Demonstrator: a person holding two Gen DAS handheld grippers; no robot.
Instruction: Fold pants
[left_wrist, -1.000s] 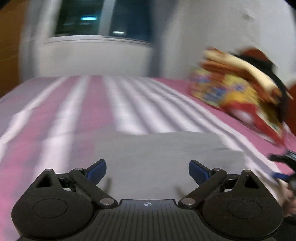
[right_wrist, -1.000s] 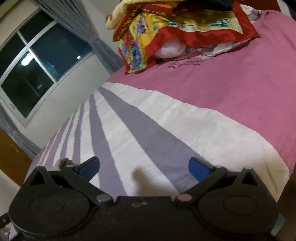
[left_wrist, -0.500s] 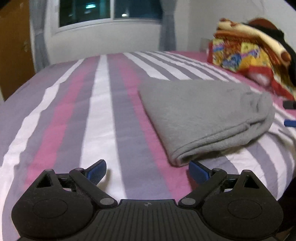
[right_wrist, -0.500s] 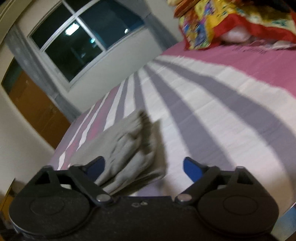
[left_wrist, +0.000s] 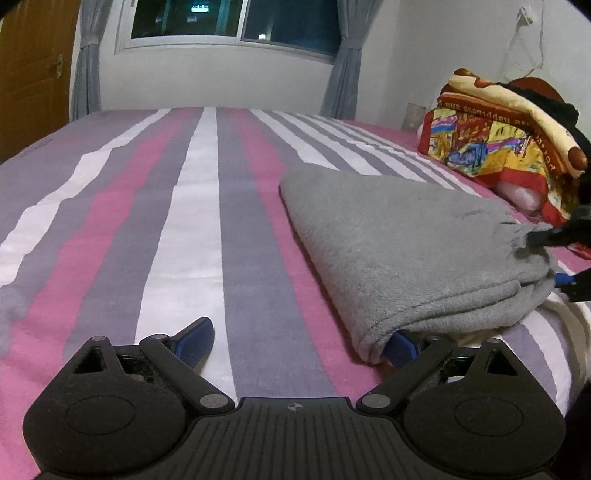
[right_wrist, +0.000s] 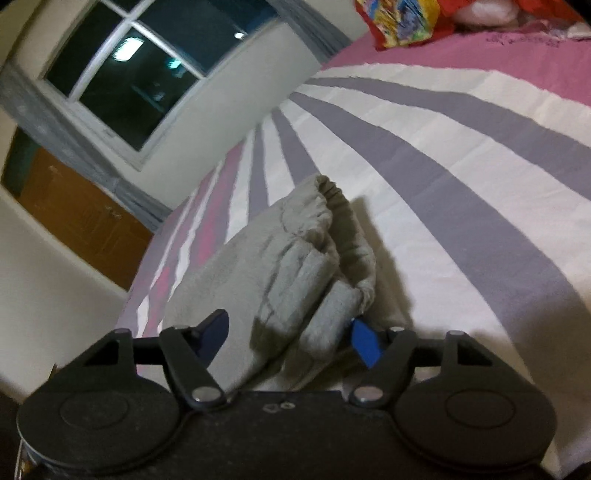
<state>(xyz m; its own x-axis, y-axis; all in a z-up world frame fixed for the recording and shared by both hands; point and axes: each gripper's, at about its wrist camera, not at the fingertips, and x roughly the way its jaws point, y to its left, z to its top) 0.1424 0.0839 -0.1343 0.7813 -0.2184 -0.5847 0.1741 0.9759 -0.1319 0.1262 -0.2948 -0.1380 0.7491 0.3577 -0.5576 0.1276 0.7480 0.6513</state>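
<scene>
Left wrist view: the left gripper (left_wrist: 297, 338) sits low over the striped bed (left_wrist: 192, 206) with its jaws spread wide, the right pad tucked under the near corner of the folded grey pants (left_wrist: 399, 240), the left pad clear of them on the sheet. The right gripper (right_wrist: 291, 334) is spread wide too, straddling the bunched end of the pants (right_wrist: 291, 258) without clamping. A bright quilt (left_wrist: 502, 144) lies beyond the pants, well apart.

The folded pants (left_wrist: 399, 243) lie on the bed (left_wrist: 192, 221), ahead and right of the left jaws and between the right jaws; bedding pile (left_wrist: 506, 144) lies behind.
</scene>
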